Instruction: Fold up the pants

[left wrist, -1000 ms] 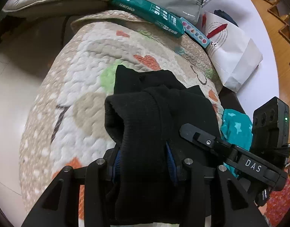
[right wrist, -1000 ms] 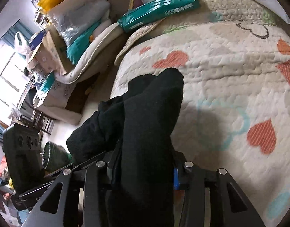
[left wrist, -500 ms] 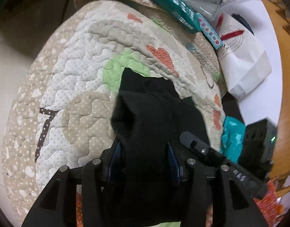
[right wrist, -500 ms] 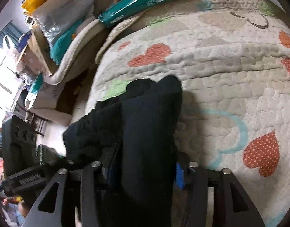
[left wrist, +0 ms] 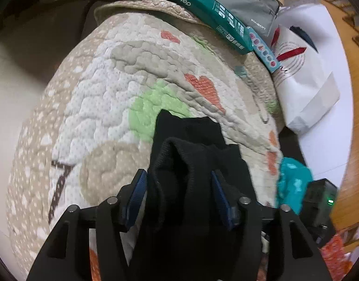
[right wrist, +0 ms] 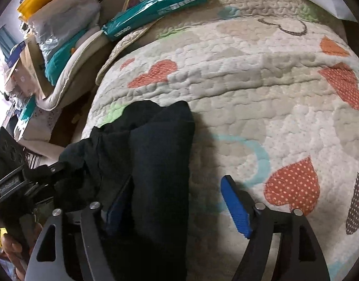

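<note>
The black pants (left wrist: 191,154) lie bunched in a thick fold on the quilted heart-pattern mat (left wrist: 104,98). My left gripper (left wrist: 179,178) is shut on the folded black fabric, which fills the gap between its blue pads. In the right wrist view the pants (right wrist: 160,145) lie against the left pad. My right gripper (right wrist: 179,182) stands open, its right blue pad (right wrist: 235,206) clear of the cloth above the mat (right wrist: 273,89). The left gripper's body (right wrist: 27,180) shows at the left of that view.
A teal carton (left wrist: 207,9), a grey bag (left wrist: 245,2) and a white paper bag (left wrist: 305,77) line the mat's far edge. A turquoise cloth (left wrist: 294,182) lies at the right edge. Cushions and clutter (right wrist: 53,37) sit left of the mat.
My right gripper has opened and let go of the pants, which now rest on the mat. Both grippers have moved lower and closer to the mat. My left gripper still holds the cloth.
</note>
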The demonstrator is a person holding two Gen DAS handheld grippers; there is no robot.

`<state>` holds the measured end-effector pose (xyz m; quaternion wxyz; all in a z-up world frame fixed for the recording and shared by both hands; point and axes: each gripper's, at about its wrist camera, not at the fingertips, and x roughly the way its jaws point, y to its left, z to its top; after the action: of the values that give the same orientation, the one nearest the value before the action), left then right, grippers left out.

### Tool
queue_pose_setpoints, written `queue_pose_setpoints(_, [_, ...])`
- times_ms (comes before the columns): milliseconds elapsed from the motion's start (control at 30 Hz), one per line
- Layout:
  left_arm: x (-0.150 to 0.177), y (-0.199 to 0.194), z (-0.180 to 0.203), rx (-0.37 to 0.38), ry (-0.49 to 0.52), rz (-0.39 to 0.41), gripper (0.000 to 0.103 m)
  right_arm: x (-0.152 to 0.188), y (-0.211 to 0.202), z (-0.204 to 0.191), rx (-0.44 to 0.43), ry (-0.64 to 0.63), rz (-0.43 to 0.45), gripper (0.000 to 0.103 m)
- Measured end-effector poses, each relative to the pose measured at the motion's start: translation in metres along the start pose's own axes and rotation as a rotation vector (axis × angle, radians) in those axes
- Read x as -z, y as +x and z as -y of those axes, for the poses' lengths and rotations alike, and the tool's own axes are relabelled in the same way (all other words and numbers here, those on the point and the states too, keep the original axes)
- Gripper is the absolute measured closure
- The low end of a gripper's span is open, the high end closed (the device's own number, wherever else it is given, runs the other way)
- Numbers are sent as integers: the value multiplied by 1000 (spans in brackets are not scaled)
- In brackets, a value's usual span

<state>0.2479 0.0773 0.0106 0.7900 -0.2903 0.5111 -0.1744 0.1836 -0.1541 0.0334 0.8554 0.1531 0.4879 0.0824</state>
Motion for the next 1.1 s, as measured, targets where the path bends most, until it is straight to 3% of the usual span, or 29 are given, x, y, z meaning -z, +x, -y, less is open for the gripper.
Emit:
queue_pose_setpoints(100, [-4,7,-4,7,-16,-3,36,1,1,4,6,32,4,15])
queue_pose_setpoints(300, [-11,-12,-23,31,-103,20,36,6,-21,3,3,52,26,15])
queue_pose_setpoints(433, [-8,-40,-43,-58,-156,93,36,20,-54,3,20,22,49,15])
queue_pose_setpoints(533, [2,-63,-46,-124,-142,144,35,39,-82,7,13,25,63,14])
queue_pose_setpoints(767, [62,-110,-16,-224,2,190,35,95,-129,1,-19,17,115,14])
queue_pose_setpoints(1100, [181,-137,11,-407,174,217,35,164,-128,-13,38,-51,106,14])
